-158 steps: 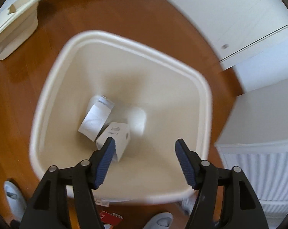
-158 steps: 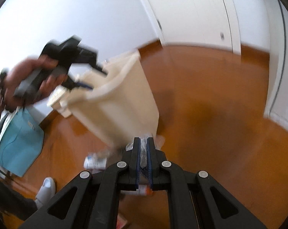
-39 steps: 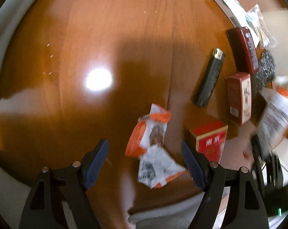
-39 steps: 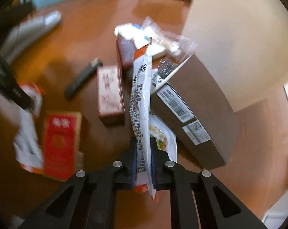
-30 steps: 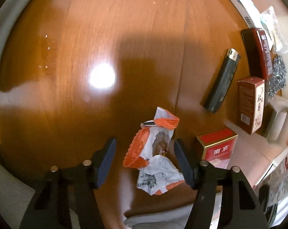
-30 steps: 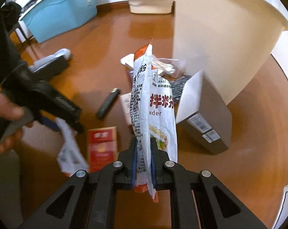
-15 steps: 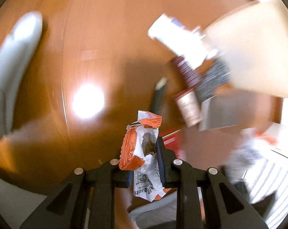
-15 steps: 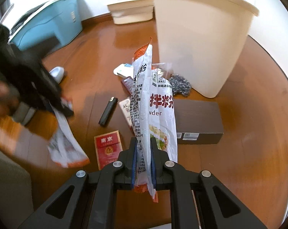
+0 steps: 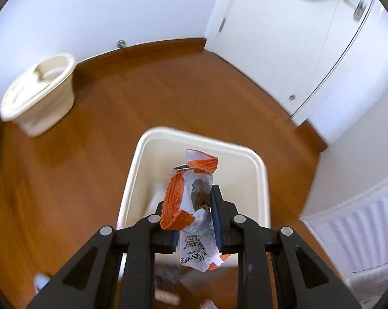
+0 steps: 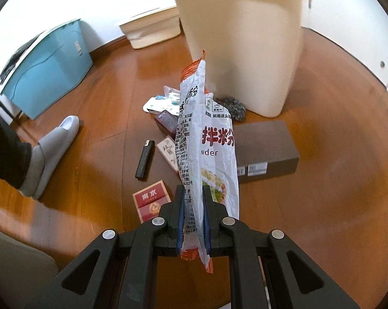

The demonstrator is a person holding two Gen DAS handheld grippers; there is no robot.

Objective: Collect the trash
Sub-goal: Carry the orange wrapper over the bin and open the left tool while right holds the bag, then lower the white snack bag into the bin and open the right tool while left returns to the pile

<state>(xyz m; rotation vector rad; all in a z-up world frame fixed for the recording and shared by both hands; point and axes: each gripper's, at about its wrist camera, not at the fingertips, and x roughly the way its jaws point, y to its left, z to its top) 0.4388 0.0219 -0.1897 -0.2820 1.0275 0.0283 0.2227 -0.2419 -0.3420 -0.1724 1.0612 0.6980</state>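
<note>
The left tool [image 9: 191,212] clenches a torn orange-and-white crinkly foil wrapper [image 9: 191,193], light and limp, above the open cream plastic bin [image 9: 263,170]. The right tool [image 10: 192,219] grips a tall white noodle-powder packet [image 10: 206,141] by its lower edge; it looks floppy and slick. Beyond it on the wooden floor [image 10: 335,167] lie a red cigarette pack [image 10: 151,199], a black lighter [image 10: 144,159] and a brown cardboard box [image 10: 266,146], beside the bin's wall.

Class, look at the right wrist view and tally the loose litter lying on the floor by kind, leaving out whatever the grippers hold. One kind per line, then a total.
Small red or maroon cartons: 3 (red cigarette pack, maroon box, patterned box)
Brown cardboard box: 1
Lighter: 1
Steel scourer: 1
Clear plastic wrapper: 1
Total: 7
</note>
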